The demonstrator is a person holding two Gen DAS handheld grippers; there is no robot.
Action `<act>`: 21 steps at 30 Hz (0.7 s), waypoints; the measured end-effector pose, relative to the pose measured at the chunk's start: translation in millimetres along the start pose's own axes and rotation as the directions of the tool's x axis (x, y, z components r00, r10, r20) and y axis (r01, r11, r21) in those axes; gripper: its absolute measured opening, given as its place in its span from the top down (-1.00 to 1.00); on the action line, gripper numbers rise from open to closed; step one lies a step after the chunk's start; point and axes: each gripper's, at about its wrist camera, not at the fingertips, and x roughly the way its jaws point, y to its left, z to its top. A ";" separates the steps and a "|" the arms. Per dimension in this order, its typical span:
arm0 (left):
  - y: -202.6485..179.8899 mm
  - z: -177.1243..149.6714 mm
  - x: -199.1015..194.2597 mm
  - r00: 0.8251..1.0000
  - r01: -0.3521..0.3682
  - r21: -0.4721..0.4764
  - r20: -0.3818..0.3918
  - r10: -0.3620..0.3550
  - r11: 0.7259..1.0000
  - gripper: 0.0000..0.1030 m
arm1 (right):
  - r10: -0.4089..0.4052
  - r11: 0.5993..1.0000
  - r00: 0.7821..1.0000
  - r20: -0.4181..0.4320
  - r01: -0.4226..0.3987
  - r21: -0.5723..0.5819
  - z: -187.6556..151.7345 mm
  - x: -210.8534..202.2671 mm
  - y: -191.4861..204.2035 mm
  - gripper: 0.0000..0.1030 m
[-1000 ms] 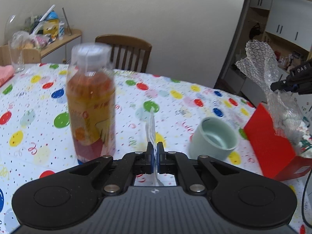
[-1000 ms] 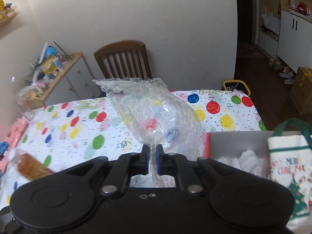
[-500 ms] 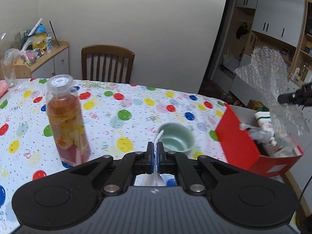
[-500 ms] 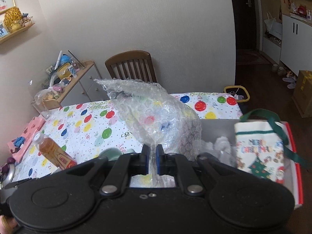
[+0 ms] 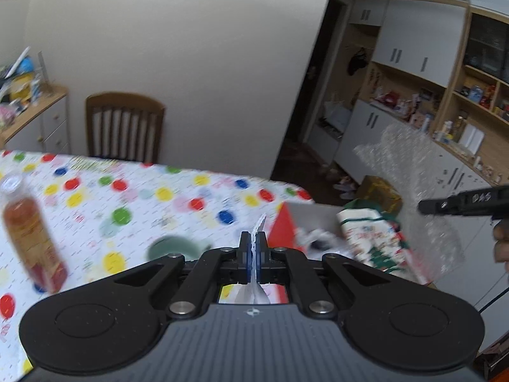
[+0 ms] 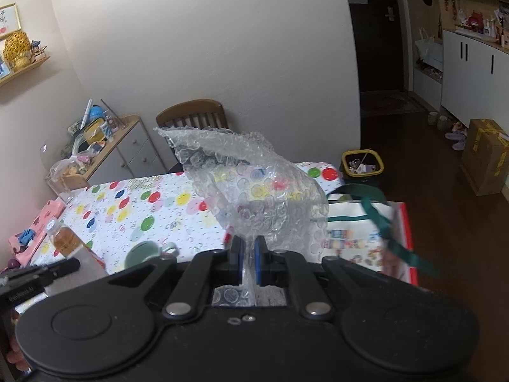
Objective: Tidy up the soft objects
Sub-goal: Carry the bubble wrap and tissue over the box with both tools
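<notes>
Right gripper (image 6: 249,254) is clamped on bubble wrap (image 6: 251,191), held above the red box (image 6: 408,238) at three o'clock; left gripper (image 5: 253,254) pinches what looks like thin white plastic (image 5: 259,226)

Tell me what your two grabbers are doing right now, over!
Left gripper shut on thin white plastic sheet. Right gripper shut on bubble wrap, held up near red box. Christmas tote bag already fills box.
</notes>
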 end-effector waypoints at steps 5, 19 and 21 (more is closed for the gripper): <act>-40.0 23.0 8.9 0.997 0.071 0.026 0.018 -0.071 0.997 0.95 | -0.018 1.000 1.000 0.002 0.018 0.015 -3.9 -0.6 -24.7 0.89; -130.5 64.9 81.7 0.936 0.345 0.003 -0.077 -0.344 0.938 0.95 | -0.072 0.997 0.996 -0.047 0.074 0.021 -13.7 18.3 -71.0 0.89; -137.4 63.5 98.6 0.927 0.361 -0.007 -0.106 -0.359 0.933 0.95 | -0.077 0.997 0.996 -0.055 0.077 0.015 -14.0 21.9 -73.4 0.89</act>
